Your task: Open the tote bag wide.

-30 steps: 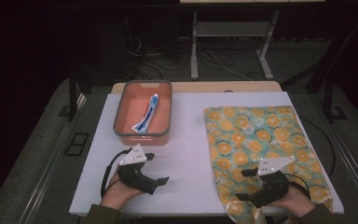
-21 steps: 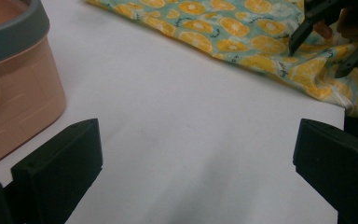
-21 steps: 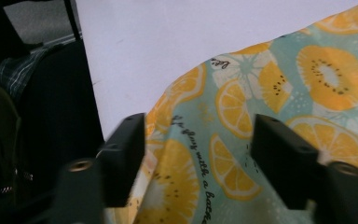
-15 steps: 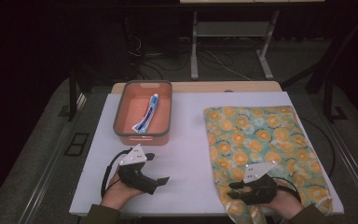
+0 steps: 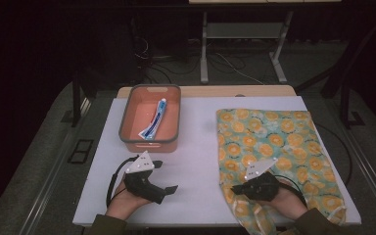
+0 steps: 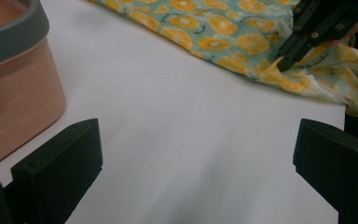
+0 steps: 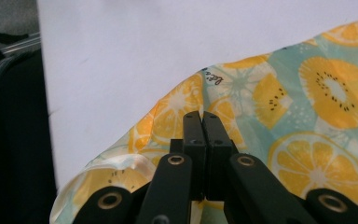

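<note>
1. Right gripper (image 5: 236, 188), held in the person's right hand (image 5: 279, 198) near the table's near edge, has just been closing: its two black jaws now meet, pinched on the near left edge of the thin plastic bag printed with orange slices on pale green (image 5: 274, 147).
2. Seen from the right gripper view, the jaws (image 7: 202, 122) stand pressed together over the bag (image 7: 307, 140); whether a fold of film lies between the pads cannot be told for certain, though the left gripper view shows the tips (image 6: 283, 63) biting into a puckered edge of the bag (image 6: 223, 35).
3. That hand lies low, palm under the tool, with the jaws pointing left across the table.
4. Left gripper (image 5: 169, 176) rests in the left hand (image 5: 127, 198) on the white table top (image 5: 196, 147), jaws wide apart and nothing between them, pointing right.
5. Farther back stands a salmon plastic tub with a grey rim (image 5: 149, 139), holding a blue and white toothpaste tube (image 5: 152, 120).
6. Most of the bag lies flat on the table's right half, well apart from the tub.
</note>
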### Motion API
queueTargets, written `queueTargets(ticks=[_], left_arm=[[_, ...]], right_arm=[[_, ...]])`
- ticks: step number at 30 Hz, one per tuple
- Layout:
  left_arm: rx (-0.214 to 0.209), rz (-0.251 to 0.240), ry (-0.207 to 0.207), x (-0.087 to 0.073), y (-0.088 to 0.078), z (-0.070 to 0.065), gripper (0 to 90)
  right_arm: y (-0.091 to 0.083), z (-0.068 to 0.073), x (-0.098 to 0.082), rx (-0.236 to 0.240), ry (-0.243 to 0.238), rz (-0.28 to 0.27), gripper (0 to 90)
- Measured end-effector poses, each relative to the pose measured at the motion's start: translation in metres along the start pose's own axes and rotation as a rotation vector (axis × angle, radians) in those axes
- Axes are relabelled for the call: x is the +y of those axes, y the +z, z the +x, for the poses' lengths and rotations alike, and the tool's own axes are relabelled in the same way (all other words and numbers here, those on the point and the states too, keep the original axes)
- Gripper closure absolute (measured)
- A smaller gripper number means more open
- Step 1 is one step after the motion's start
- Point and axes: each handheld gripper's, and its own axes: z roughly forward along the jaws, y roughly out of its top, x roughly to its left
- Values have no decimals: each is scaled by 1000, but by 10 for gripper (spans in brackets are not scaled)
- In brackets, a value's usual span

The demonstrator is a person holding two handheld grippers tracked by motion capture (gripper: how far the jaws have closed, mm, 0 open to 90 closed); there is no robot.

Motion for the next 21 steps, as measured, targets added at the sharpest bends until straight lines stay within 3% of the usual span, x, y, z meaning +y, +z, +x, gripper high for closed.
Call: queueTargets(ticks=[13, 18, 19, 21], left_arm=[[0, -2, -1, -1, -1, 1, 0], [1, -4, -4, -1, -2, 2, 0], [2, -6, -5, -1, -2, 2, 0], [1, -6, -6, -1, -2, 2, 0]], right_arm=[[31, -26, 45, -58, 19, -27, 895], [46, -36, 59, -67, 48, -44, 894], [47, -37, 60, -68, 56, -52, 864], [44, -37, 60, -58, 78, -74, 671]])
